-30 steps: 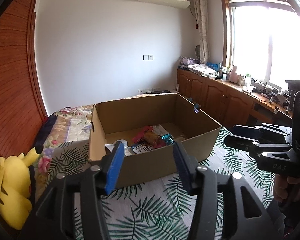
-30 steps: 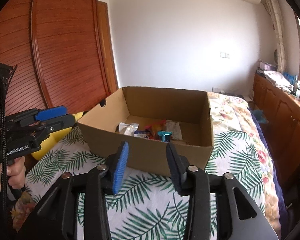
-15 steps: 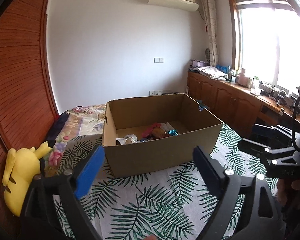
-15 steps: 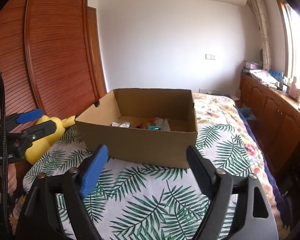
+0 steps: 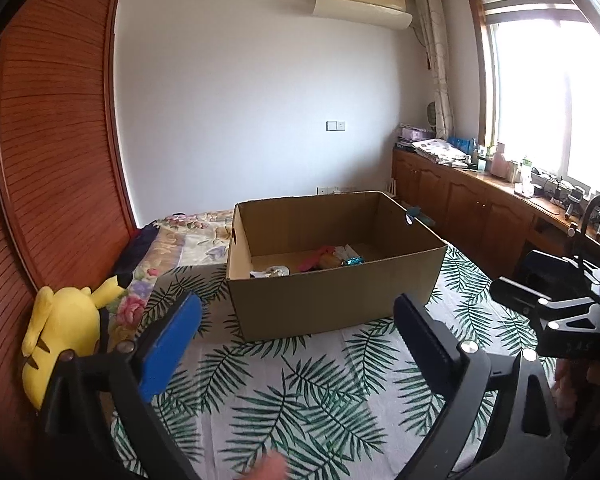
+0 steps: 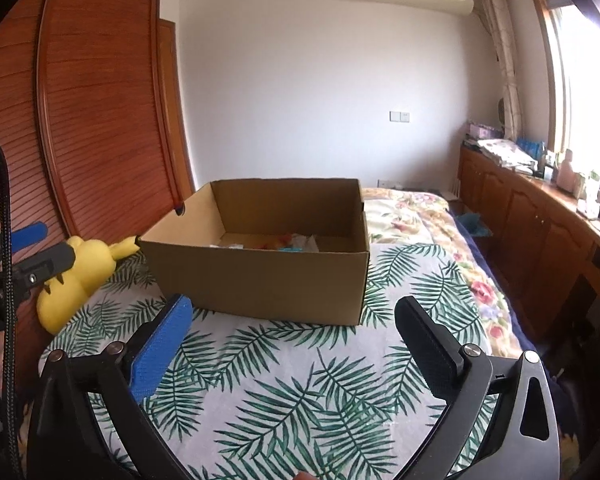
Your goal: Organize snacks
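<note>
My left tool and right tool both gape wide, holding nothing, above the palm-leaf bedspread. Ahead on the bed sits the cardboard box, snack packets inside. A yellow plush lies left.

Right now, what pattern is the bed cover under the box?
Green palm leaves on white bed cover, clearest in right wrist view.

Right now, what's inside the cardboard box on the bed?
The cardboard box holds a few snack packets on its floor: one pink-red, one teal, one whitish. The near wall hides the front part of the floor, so anything there cannot be seen.
</note>
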Action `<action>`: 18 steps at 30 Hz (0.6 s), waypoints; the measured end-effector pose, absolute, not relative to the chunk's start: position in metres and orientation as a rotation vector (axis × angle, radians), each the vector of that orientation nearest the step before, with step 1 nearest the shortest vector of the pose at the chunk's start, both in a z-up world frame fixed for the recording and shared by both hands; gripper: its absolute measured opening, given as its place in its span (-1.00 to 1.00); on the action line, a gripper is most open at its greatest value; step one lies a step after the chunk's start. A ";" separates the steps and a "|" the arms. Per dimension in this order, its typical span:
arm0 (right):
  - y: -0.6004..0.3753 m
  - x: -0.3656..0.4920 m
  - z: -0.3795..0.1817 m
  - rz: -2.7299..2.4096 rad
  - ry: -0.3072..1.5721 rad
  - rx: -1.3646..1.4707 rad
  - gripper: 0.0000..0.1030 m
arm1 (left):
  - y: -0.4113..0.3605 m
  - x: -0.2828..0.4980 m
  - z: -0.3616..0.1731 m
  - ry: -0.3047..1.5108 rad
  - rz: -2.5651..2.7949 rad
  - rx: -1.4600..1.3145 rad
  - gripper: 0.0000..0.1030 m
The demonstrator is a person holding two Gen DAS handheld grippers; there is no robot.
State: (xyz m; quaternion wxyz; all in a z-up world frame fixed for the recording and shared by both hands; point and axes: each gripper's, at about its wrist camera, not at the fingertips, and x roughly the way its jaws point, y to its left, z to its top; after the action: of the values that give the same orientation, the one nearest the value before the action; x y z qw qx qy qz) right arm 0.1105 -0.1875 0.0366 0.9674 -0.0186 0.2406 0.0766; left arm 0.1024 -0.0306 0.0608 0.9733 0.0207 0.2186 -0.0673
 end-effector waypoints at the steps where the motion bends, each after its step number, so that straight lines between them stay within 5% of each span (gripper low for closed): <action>1: -0.187 0.109 0.038 0.154 0.482 -0.038 0.99 | -0.032 0.098 0.061 0.439 -0.136 0.042 0.90; 18: -0.181 0.025 0.066 0.133 0.379 -0.032 0.99 | -0.025 0.019 0.075 0.391 -0.093 0.007 0.90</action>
State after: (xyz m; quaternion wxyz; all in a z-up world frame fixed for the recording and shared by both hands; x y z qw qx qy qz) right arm 0.0249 -0.1812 0.0661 0.9797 -0.0159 0.1885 0.0663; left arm 0.0195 -0.0249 0.0750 0.9799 0.0035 0.1942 -0.0460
